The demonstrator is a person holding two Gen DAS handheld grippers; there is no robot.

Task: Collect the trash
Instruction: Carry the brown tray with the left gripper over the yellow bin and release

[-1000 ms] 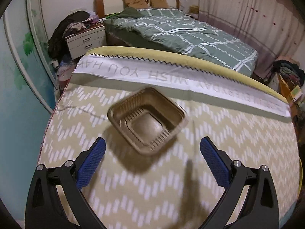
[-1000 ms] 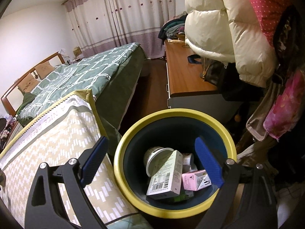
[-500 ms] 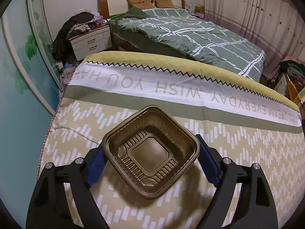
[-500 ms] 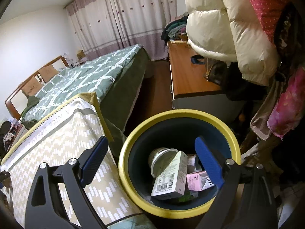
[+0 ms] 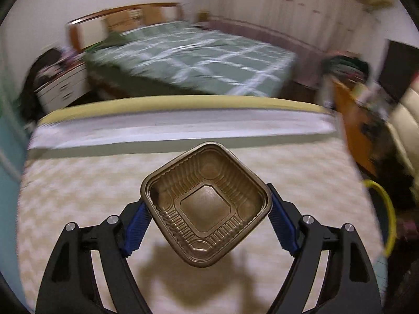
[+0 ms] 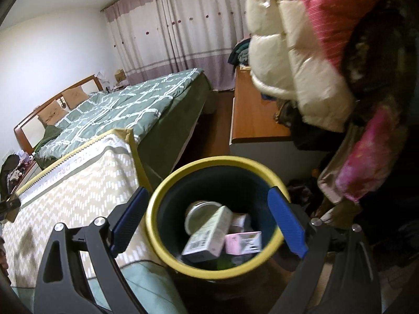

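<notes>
Beside the bin [image 6: 218, 221], off its left rim, the counter [image 5: 78, 198] lies under one brown tray [image 5: 207, 204] pinched corner to corner by the left gripper [image 5: 207, 219], whose fingers [image 5: 136, 226] have just closed on it. The bin sits to the tray's right, holding some four pieces. The right gripper [image 6: 209, 221] hangs spread and empty over it.

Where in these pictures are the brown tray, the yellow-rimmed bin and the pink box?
Tray [image 5: 207, 204]: left wrist view, on its flat inner floor.
Bin [image 6: 222, 160]: right wrist view, on the far side of its yellow rim.
Pink box [image 6: 242, 242]: right wrist view, on its upper face, inside the bin.
</notes>
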